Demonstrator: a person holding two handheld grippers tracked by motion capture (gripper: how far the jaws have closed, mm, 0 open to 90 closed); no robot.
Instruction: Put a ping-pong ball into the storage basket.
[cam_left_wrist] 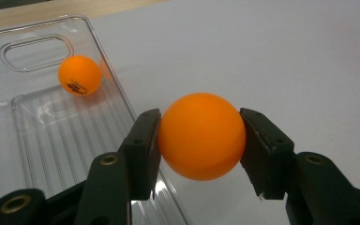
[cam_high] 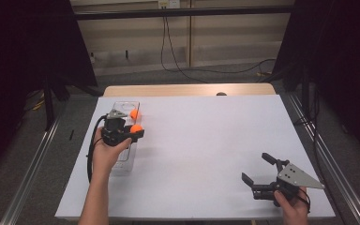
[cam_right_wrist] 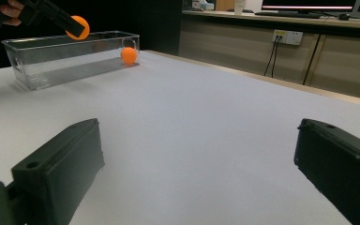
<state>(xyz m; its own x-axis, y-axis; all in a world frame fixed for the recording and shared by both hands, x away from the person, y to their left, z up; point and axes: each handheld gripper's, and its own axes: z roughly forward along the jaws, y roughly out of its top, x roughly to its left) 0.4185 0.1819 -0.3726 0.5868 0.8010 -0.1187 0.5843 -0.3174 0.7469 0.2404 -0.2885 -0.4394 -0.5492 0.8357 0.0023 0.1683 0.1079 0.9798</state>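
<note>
My left gripper [cam_high: 136, 131] is shut on an orange ball [cam_left_wrist: 201, 136], held just above the right rim of a clear plastic bin [cam_left_wrist: 42, 136]. From the high view the held ball [cam_high: 136, 128] hangs over the bin's right edge [cam_high: 136, 112]. A second orange ball [cam_left_wrist: 79, 75] lies inside the bin at its far end, also seen as the ball in the bin [cam_high: 134, 114] and, across the table, the ball in the bin [cam_right_wrist: 129, 55]. My right gripper [cam_high: 258, 169] rests open near the table's front right, nothing between its jaws.
The white table sheet [cam_high: 201, 140] spreads wide between the two grippers. A wooden table edge [cam_high: 187, 89] runs along the back. Black curtains [cam_high: 23, 42] flank both sides, and cables [cam_high: 178, 65] lie on the floor behind.
</note>
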